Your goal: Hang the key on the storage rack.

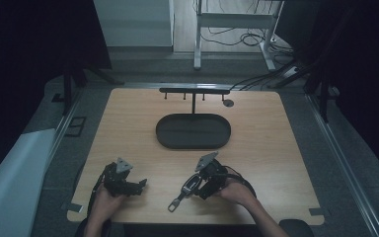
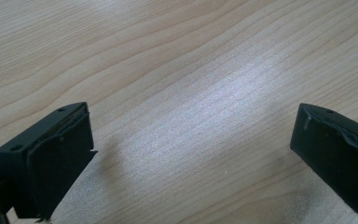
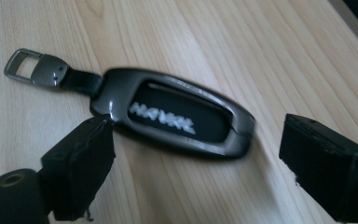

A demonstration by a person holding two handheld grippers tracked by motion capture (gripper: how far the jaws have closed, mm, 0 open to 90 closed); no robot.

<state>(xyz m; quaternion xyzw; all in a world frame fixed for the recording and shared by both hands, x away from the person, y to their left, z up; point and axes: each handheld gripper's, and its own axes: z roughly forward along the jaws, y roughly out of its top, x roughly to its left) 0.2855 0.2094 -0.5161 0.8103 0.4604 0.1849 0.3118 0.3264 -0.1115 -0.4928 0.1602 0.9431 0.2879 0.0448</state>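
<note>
Near table edge: left hand [image 1: 102,201] on left gripper [image 1: 140,185], right hand [image 1: 237,190] on right gripper [image 1: 185,190]. Left gripper view: jaws spread wide, nothing between, bare wooden table [image 2: 191,70] beneath. Right gripper view: jaws wide open, straddling dark key fob [image 3: 172,112], not closed on it. Fob flat on table, white lettering on face, short strap and metal loop [image 3: 21,65] at one end. Farther back, mid-table: black oval tray [image 1: 193,131], with thin T-shaped stand [image 1: 193,91] behind.
</note>
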